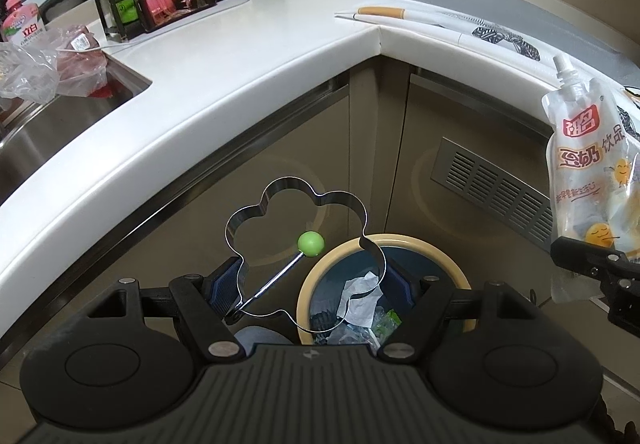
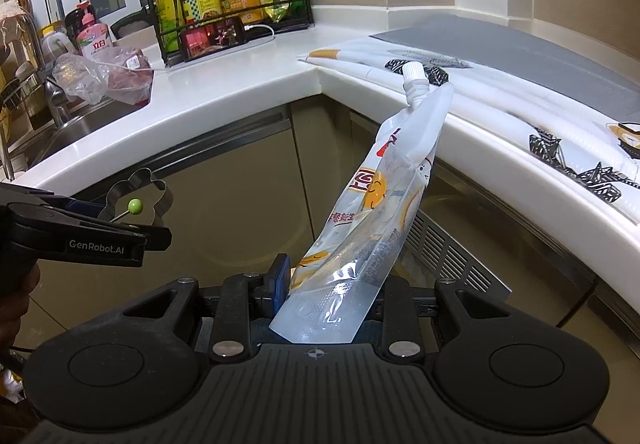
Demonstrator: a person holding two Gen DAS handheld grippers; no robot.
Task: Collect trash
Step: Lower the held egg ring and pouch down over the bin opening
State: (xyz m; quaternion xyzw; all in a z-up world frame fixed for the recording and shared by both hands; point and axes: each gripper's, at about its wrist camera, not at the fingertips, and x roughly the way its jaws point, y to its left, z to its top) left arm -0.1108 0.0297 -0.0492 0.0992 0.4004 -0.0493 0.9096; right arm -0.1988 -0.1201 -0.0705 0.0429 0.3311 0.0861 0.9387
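Count: two hand-held grippers, one drink pouch, one metal egg ring, one trash bin.

The left hand-held gripper [image 1: 314, 290] clamps the flower-shaped metal egg ring [image 1: 280, 204], whose wire handle ends in a green ball, above the bin.

The right hand-held gripper [image 2: 320, 296] grips the drink pouch [image 2: 376, 204] by its bottom edge. The pouch is clear, printed with yellow faces, white spout uppermost, and is held in the air before the table [image 2: 248, 84].

Only the left view shows the trash bin [image 1: 448, 256], cream-rimmed, holding crumpled wrappers.
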